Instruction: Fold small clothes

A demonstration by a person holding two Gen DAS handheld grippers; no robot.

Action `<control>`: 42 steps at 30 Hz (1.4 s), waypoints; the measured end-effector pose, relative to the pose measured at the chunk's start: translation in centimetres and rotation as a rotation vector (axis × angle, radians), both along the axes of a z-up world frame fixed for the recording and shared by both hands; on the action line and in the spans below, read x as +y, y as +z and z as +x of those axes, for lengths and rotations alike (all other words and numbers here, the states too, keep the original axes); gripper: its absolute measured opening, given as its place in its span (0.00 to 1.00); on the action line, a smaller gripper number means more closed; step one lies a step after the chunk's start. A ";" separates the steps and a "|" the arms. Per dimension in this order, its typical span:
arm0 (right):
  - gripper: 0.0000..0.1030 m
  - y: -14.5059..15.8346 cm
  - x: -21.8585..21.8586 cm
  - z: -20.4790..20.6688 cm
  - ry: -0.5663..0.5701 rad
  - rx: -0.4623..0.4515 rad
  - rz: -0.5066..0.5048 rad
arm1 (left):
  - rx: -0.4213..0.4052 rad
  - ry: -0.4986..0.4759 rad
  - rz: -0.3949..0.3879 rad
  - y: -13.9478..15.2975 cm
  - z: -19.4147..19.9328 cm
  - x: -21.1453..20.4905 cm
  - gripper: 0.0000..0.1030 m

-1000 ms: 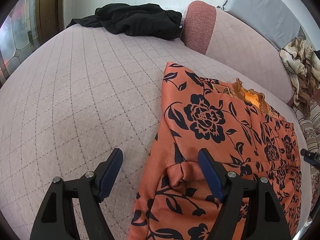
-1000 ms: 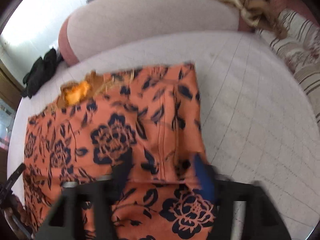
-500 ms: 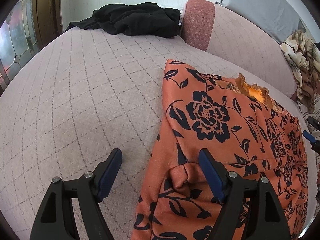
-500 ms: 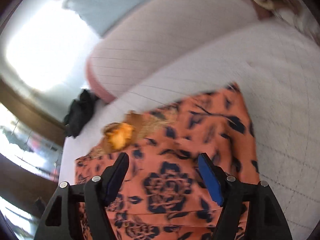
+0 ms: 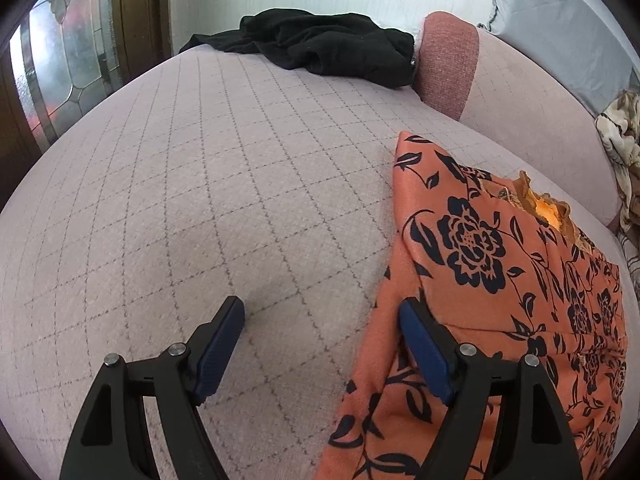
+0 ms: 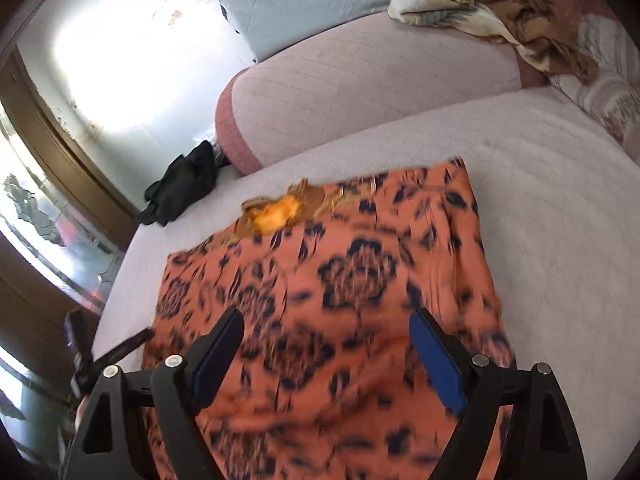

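Both tongs are spread wide and grip nothing.

Seen from my left wrist, the left tongs (image 5: 320, 328) hang low over the quilted bed (image 5: 192, 184), pointing forward along it toward the far wall. One blue-padded finger (image 5: 222, 344) is over bare quilt; the other finger (image 5: 426, 350) sits at the near left edge of the orange floral garment (image 5: 492, 280), whether touching the cloth I cannot tell. That garment lies flat on the bed to the right of my tongs, its black flower print up and a frilly orange neckline (image 5: 548, 208) at its far side. Well beyond, a black garment (image 5: 328, 46) is heaped at the far end of the bed, against the end of a pink bolster (image 5: 520, 92). A grey pillow (image 5: 560, 28) leans behind the bolster.

From my right wrist, the right tongs (image 6: 326, 344) are held above the same orange floral garment (image 6: 352, 272), angled down at it, both fingers over the print, which is blurred. The garment spreads across the bed (image 6: 560, 208) ahead, neckline (image 6: 280, 210) at its far edge. My left tongs (image 6: 104, 350) show at the garment's left border. A patterned blanket (image 6: 480, 4) is bunched on top of the bolster (image 6: 360, 88) at the upper right.
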State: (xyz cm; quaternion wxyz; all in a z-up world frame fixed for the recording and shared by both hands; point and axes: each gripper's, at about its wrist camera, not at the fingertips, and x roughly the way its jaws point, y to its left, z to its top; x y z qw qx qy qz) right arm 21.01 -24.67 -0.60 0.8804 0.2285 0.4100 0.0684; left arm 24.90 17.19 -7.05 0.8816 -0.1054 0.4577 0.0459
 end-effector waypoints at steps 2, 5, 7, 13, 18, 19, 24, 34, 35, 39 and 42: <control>0.85 -0.2 -1.1 -4.1 -0.015 0.037 0.033 | 0.006 0.030 -0.008 0.4 -1.8 1.1 0.79; 0.85 -1.4 -2.5 -9.3 -0.028 0.099 0.071 | 0.042 0.016 -0.032 1.0 -4.8 1.6 0.79; 0.85 -2.3 -4.1 -12.3 -0.035 0.138 0.099 | 0.037 -0.031 -0.060 1.8 -8.0 1.5 0.79; 0.85 -4.3 -7.2 -17.3 -0.122 0.203 0.161 | 0.120 -0.152 -0.040 0.9 -17.3 0.9 0.79; 0.85 -3.9 -7.8 -19.1 -0.118 0.207 0.105 | 0.136 -0.143 -0.055 0.5 -22.2 2.0 0.79; 0.85 -4.2 -8.0 -19.3 -0.119 0.225 0.097 | 0.137 -0.132 -0.073 0.4 -22.9 2.4 0.79; 0.85 -5.6 -8.6 -21.5 -0.117 0.269 0.074 | 0.147 -0.133 -0.062 0.1 -23.8 2.2 0.79; 0.78 -6.6 -7.4 -24.4 -0.098 0.302 0.138 | 0.143 -0.061 -0.172 0.3 -26.0 3.9 0.79; 0.78 -6.6 -7.2 -24.4 -0.089 0.304 0.123 | 0.156 -0.059 -0.165 -0.1 -26.2 4.0 0.79; 0.77 -6.5 -6.4 -24.0 -0.060 0.315 0.094 | 0.170 -0.072 -0.082 -0.3 -26.4 3.3 0.54; 0.64 -6.2 -6.4 -24.4 -0.049 0.311 0.105 | 0.165 -0.095 -0.097 0.2 -26.5 3.1 0.27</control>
